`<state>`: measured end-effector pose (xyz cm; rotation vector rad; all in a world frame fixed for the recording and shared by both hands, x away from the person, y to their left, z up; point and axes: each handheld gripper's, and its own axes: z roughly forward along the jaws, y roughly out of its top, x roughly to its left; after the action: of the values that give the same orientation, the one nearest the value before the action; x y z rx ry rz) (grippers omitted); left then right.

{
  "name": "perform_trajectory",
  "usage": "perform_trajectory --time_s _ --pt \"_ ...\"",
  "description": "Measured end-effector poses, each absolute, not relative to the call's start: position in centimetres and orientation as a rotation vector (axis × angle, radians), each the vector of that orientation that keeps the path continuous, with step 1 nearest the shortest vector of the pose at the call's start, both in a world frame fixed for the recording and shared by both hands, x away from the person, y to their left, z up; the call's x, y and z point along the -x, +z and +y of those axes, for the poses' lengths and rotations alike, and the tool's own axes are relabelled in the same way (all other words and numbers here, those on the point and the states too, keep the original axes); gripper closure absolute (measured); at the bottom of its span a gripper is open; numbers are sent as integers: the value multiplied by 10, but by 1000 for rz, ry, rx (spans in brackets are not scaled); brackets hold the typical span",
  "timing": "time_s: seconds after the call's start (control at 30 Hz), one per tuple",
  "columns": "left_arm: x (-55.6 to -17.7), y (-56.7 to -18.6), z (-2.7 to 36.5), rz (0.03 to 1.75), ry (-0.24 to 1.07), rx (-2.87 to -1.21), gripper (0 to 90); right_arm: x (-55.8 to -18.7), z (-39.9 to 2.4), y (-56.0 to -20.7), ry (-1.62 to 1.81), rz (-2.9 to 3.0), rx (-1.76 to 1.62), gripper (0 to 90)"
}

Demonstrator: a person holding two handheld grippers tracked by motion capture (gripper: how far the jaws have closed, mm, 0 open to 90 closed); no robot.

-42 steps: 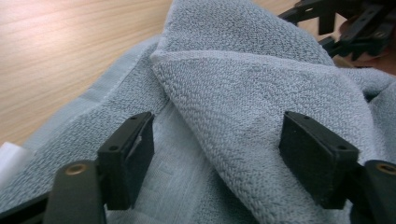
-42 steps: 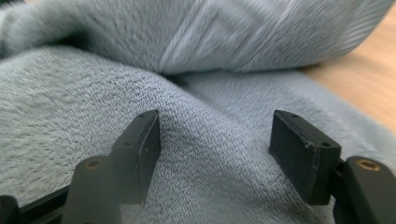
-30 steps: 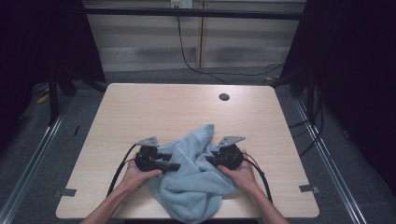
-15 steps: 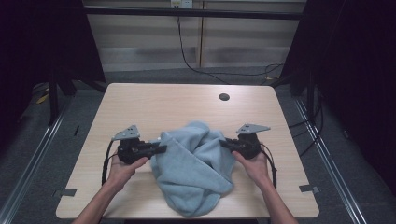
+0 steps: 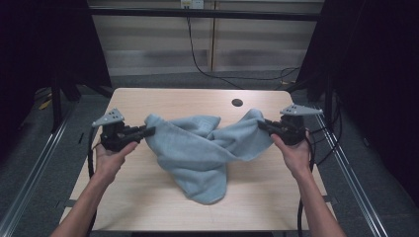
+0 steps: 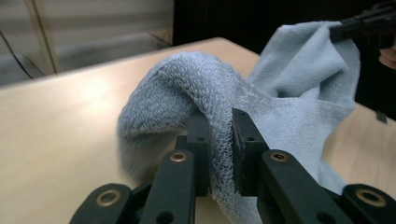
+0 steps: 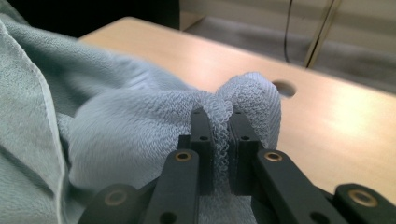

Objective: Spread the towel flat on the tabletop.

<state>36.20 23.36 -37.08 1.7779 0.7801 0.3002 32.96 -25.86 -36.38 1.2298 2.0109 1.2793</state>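
A light blue towel (image 5: 202, 148) hangs stretched between my two grippers over the wooden table (image 5: 163, 101), its middle sagging onto the tabletop toward the front. My left gripper (image 5: 147, 131) is shut on the towel's left corner, and terry cloth (image 6: 219, 140) bulges between its jaws. My right gripper (image 5: 261, 124) is shut on the right corner, with a fold of towel (image 7: 222, 126) pinched between its jaws. In the left gripper view the right gripper (image 6: 359, 28) shows at the upper right, holding the far corner.
A round cable hole (image 5: 237, 102) sits in the table near its far edge, also seen as the hole (image 7: 285, 87) beyond the right jaws. Black cables trail from both grippers off the table sides. Metal rails run along the floor on both sides.
Both grippers have moved apart, left going left and right going right, and lifted. The bunched towel has been pulled out into a span between them.
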Motion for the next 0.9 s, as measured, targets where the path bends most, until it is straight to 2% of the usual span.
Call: perform_trajectory --time_s 0.37,0.43,0.5,0.63,0.77,0.8,0.87,0.9 --pt "-391 -300 240 846 488 -1643 809 -361 -278 -277 1295 1774 -1223 841" --pt "-387 -296 238 824 529 -1632 808 -358 -282 -264 1330 1723 -1210 841" --pt "-381 -301 238 811 524 -1646 807 -355 -283 -265 1329 1723 -1204 841" --pt "-364 -338 241 805 481 -1706 806 -334 -280 -302 1304 1796 -1195 841" --pt "-342 -378 248 832 408 -1735 804 -296 -272 -368 1322 1898 -1230 841" --pt "-335 -387 251 832 387 -1728 804 -296 -272 -368 1322 1898 -1230 841" --pt "-321 -403 255 852 361 -1726 801 -274 -268 -398 1275 1982 -1254 841" --pt "-313 -410 257 851 348 -1736 801 -274 -268 -398 1275 1982 -1254 841"
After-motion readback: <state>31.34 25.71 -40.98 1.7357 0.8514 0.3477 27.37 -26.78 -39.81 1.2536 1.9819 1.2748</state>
